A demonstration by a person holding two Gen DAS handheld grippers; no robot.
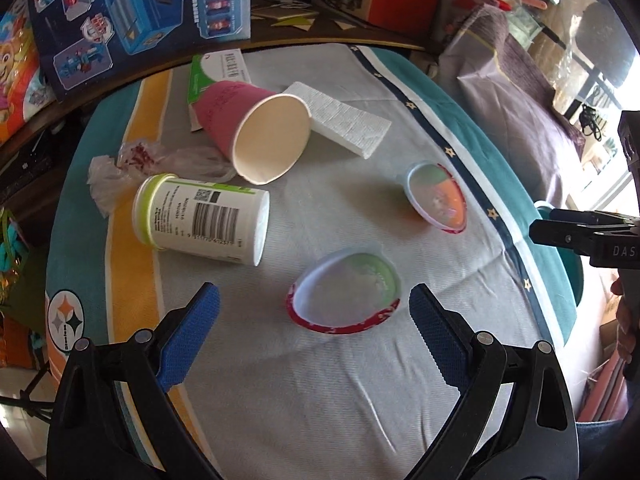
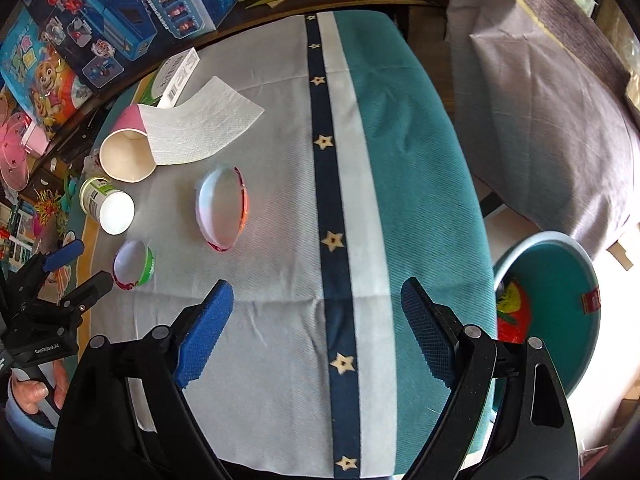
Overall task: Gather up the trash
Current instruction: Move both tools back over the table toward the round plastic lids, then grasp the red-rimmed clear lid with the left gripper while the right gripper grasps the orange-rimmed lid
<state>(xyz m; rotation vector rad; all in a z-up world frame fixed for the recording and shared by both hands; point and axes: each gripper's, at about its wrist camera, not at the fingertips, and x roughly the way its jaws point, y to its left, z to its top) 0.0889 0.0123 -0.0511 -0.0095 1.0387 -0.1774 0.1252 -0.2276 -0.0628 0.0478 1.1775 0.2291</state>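
Note:
Trash lies on a cloth-covered table (image 1: 320, 400). A pink paper cup (image 1: 248, 128) is on its side, with a white napkin (image 1: 344, 118) leaning on it. Close by are a white tub with a barcode (image 1: 200, 220) and a crumpled plastic bag (image 1: 120, 172). Two small dessert cups rest on the cloth, a green one (image 1: 348, 296) and an orange one (image 1: 438, 200). My left gripper (image 1: 314, 290) hangs open just in front of the green cup and holds nothing. My right gripper (image 2: 318, 287) is open over the starred stripe, empty, with the orange cup (image 2: 222, 208) ahead to its left.
A teal bin (image 2: 560, 280) stands on the floor past the table's right edge, with a red wrapper (image 2: 512, 312) inside. Toy boxes (image 1: 132, 12) line the back left. A grey-draped seat (image 2: 540, 120) stands at the right. A green-white carton (image 1: 212, 72) lies behind the pink cup.

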